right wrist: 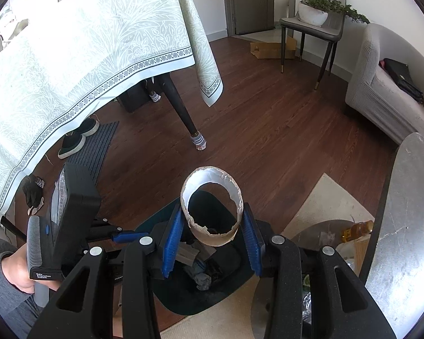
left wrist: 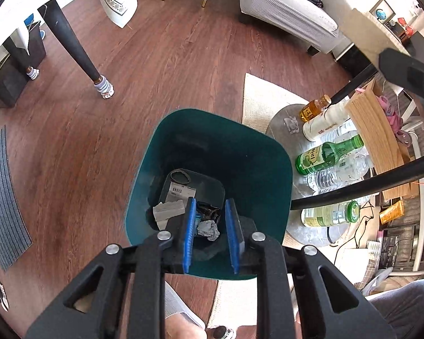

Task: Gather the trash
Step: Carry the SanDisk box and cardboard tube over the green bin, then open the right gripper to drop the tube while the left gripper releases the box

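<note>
- Hovering over the dark green bin (left wrist: pixel 212 141), the left gripper (left wrist: pixel 210 226) points down into it, its blue pads parted with nothing between them.
- Inside the bin lie a crumpled grey wad (left wrist: pixel 208 230), a torn grey cardboard scrap (left wrist: pixel 169 210), a barcode label (left wrist: pixel 181 190) and a dark wrapper (left wrist: pixel 209 212).
- The right gripper (right wrist: pixel 212 236) is clenched on a torn cardboard ring (right wrist: pixel 212 206), white inside, held above the bin's mouth (right wrist: pixel 155 226).
- To the right of the bin, a low round table (left wrist: pixel 279 125) carries a green bottle (left wrist: pixel 325 154), an amber bottle (left wrist: pixel 315 108), a white bottle (left wrist: pixel 325 124) and clear plastic bottles (left wrist: pixel 339 169).
- The bin stands on the wooden floor (left wrist: pixel 155 70), its right side on a pale rug (left wrist: pixel 263 96).
- At the far left stands a large table under a pale cloth (right wrist: pixel 84 42).
</note>
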`<state>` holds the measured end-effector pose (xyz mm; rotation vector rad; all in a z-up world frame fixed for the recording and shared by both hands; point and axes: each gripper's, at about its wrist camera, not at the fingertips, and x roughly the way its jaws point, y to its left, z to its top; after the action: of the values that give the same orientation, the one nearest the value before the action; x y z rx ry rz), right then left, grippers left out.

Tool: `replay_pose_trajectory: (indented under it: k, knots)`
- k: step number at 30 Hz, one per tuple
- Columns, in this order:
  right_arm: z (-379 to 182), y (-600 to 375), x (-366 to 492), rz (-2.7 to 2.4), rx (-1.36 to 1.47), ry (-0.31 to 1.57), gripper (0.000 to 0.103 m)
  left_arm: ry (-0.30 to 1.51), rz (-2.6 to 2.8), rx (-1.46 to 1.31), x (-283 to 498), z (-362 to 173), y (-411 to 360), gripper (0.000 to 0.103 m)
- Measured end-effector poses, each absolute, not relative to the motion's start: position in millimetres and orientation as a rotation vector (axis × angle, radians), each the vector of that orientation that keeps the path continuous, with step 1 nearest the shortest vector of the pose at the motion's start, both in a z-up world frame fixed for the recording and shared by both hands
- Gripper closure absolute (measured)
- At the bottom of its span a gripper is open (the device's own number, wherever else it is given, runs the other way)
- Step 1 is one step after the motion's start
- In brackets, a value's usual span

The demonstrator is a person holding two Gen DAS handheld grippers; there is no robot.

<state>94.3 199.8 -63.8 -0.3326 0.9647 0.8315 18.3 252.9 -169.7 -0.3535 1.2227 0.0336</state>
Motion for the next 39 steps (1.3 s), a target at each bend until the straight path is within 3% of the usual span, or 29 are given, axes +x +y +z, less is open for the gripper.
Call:
replay_pose_trajectory:
  k: [7,16,31,35,39]
  knots:
    - [-74,209,96,0.824,-0.359,0.983,0.062,1.135,0.046,-0.364,13,-144,264,0.081]
    - [-100,225,95,0.820,-0.399,1.050,0.062,0.983,0.050,-0.369,3,-92,275,0.089]
    - [-192,241,70,0.835,-0.563,1.241,0.062,0.853,0.041,-0.345,5,-31,271,0.094]
    - [-210,242,61,0.852,-0.619,1.289,0.059,0.841,0.039,-0.341,6,-23,266,0.094]
    - [-220,243,55,0.828,-0.684,1.304,0.051,0.817,0.028,-0.342,7,-12,262,0.094]
